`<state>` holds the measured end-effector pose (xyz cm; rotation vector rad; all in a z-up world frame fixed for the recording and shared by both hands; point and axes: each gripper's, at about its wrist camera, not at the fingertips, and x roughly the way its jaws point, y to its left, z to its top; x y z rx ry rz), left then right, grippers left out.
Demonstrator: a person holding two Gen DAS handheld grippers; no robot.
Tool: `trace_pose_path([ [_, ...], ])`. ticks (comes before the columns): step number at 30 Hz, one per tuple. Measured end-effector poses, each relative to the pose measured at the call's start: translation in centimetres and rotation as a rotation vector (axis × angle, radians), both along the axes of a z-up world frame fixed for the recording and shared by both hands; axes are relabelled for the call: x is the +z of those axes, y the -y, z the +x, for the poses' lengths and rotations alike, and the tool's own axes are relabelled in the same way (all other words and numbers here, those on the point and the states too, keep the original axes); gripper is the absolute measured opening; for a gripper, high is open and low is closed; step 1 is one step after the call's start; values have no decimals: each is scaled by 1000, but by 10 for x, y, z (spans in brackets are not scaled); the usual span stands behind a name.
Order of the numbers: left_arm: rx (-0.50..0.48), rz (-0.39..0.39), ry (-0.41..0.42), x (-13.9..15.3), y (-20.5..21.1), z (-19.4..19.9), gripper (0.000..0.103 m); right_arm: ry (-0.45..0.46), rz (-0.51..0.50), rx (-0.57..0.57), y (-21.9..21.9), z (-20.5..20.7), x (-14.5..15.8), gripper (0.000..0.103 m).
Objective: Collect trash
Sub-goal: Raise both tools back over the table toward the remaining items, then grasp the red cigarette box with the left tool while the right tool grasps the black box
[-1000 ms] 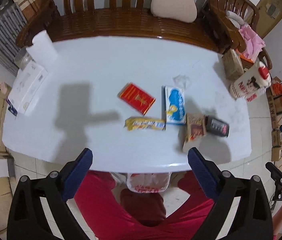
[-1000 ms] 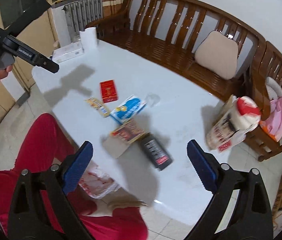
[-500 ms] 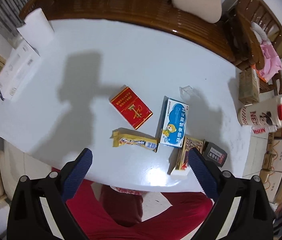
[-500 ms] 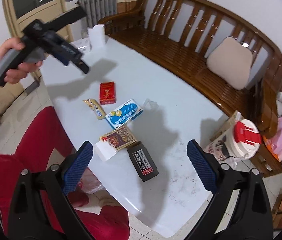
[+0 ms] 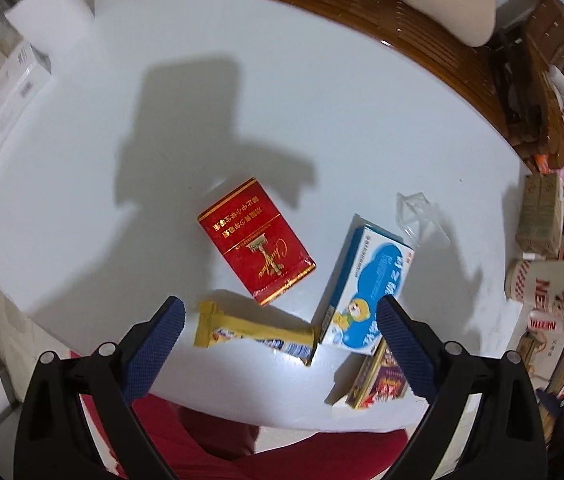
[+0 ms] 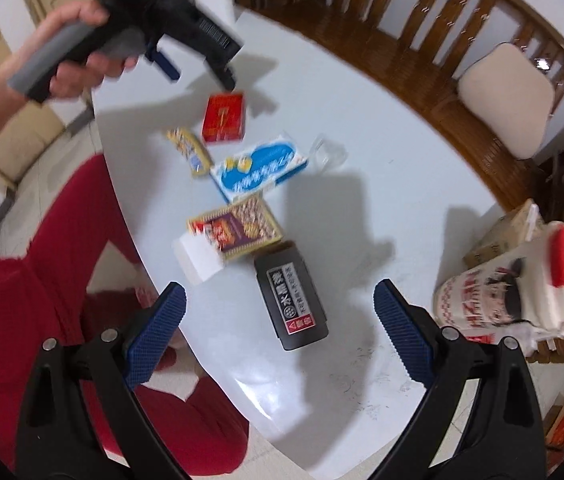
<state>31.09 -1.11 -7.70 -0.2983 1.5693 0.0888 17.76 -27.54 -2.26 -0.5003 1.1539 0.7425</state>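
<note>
My left wrist camera looks steeply down on the white table (image 5: 322,120), close above the red cigarette pack (image 5: 255,240) at frame centre. My right wrist camera views the same table (image 6: 382,220) obliquely from farther back; both share the blue-and-white box (image 5: 366,284) (image 6: 259,168).

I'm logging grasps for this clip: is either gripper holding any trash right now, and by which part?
Nothing is held. The left gripper and right gripper both hang open above the table.
</note>
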Motion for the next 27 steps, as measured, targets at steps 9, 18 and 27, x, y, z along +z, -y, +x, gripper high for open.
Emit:
trace_pose_path([
  [9,107,-18,-19,-30,-17,17,94,-92,-88,67,-18,8,-63,93],
  [18,188,-21,-63,-62,-36,26,94,-130,-172,119,-25,11,-110,93],
  [27,242,-28,-104,-85,-51,32,94,-148,-172,125,-25,24,-130,93],
])
